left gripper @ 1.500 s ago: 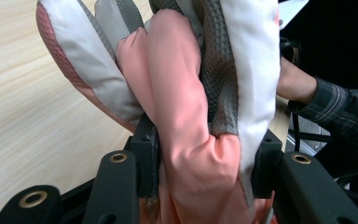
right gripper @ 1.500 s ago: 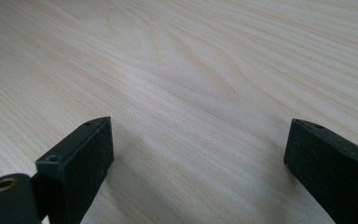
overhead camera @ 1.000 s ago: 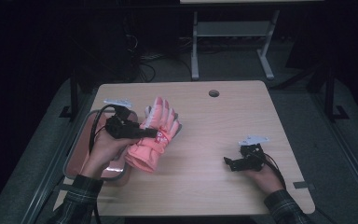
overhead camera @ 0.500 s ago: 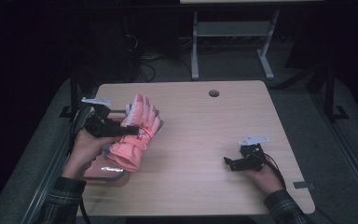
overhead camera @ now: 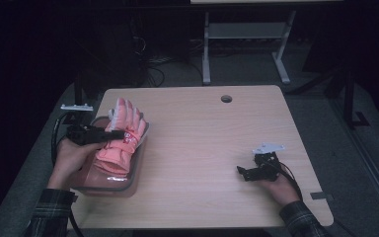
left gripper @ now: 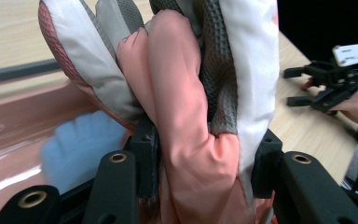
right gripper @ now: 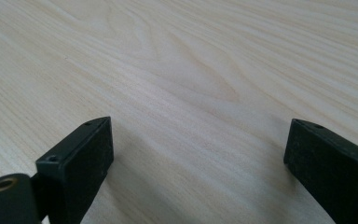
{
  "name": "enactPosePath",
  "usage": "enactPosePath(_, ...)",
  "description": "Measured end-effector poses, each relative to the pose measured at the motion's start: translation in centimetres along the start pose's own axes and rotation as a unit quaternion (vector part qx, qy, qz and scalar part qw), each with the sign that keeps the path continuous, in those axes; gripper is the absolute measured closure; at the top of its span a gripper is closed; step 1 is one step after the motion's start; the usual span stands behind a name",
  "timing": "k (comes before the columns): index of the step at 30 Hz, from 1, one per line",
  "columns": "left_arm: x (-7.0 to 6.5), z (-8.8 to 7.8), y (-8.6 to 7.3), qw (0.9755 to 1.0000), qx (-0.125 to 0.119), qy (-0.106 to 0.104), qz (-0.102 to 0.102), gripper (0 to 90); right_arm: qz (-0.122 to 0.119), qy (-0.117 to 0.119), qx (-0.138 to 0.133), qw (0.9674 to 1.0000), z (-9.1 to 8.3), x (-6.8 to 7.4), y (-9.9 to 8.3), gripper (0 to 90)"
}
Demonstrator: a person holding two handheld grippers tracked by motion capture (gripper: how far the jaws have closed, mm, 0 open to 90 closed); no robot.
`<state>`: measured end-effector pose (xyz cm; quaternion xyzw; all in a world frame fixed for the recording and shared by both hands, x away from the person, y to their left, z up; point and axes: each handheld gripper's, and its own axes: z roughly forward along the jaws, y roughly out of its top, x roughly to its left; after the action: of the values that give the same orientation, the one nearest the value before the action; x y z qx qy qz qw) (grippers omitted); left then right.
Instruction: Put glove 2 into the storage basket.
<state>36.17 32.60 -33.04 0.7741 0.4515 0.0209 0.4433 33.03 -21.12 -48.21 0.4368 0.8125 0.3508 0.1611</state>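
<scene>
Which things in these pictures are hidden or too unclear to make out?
- Inside of the pink bin, high view: covered by the glove.
- Light blue patch in the bin, left gripper view: too blurred to identify.
- Glove's cuff, left gripper view: cut off by the bottom edge behind the left gripper.
- Right gripper, high view: jaws too small to judge.

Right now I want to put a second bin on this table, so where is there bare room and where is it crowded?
Bare wood runs from the pink bin across to the right gripper, and back to the cable hole. The left edge is crowded: bin, glove, left gripper.
</scene>
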Motion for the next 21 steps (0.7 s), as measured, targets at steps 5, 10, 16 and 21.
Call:
enactPosePath(5, 1.3, -0.3, -0.8, 0.9997, -0.001, 0.018, -0.013, 55.3, 0.0, 0.0, 0.0, 1.0, 0.0, 0.0, 0.0, 7.5)
enactPosePath(10, 2.4, -0.1, -1.5, 0.9992, 0.001, 0.032, -0.025, 55.3, 0.0, 0.0, 0.0, 1.0, 0.0, 0.0, 0.0, 7.5)
enactPosePath(16, 3.2, 1.5, -2.1, 0.9985, 0.022, 0.04, -0.031, 55.2, 0.001, 0.0, 0.0, 1.0, 0.0, 0.0, 0.0, 7.5)
enactPosePath(21, 3.4, 2.9, -2.7, 0.9979, 0.038, 0.04, -0.035, 55.1, -0.001, -0.001, 0.0, 1.0, 0.0, 0.0, 0.0, 7.5)
